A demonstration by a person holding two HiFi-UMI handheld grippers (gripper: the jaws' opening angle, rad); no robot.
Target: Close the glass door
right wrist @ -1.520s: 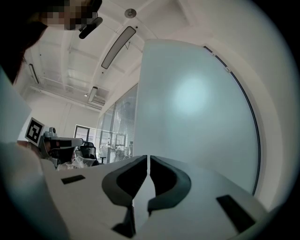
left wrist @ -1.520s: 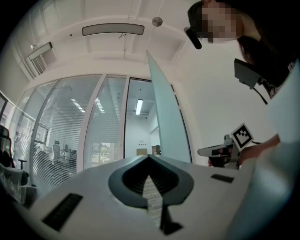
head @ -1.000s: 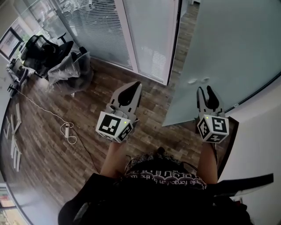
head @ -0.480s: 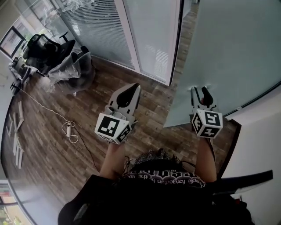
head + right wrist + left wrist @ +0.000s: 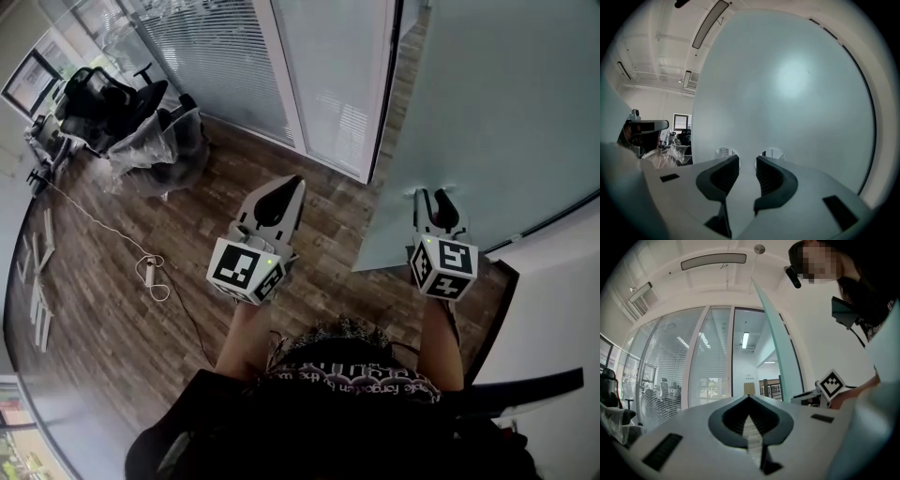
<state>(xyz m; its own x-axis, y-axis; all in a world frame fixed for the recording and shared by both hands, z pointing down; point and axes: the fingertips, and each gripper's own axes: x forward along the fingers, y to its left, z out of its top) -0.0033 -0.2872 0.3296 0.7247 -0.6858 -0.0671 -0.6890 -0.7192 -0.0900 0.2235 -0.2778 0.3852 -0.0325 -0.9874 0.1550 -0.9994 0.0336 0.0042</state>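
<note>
The frosted glass door stands ajar at the right of the head view, its free edge swung out over the wooden floor beside the dark doorframe. The right tongs point at the pane with their jaws apart and closing; nothing sits between them, and two round fittings on the glass show just past the tips. The left tongs are held level, jaws together and empty, aimed towards the doorway.

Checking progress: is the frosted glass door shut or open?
Open. The frosted glass door stands swung off its frame, with wooden floor showing through the gap.
</note>
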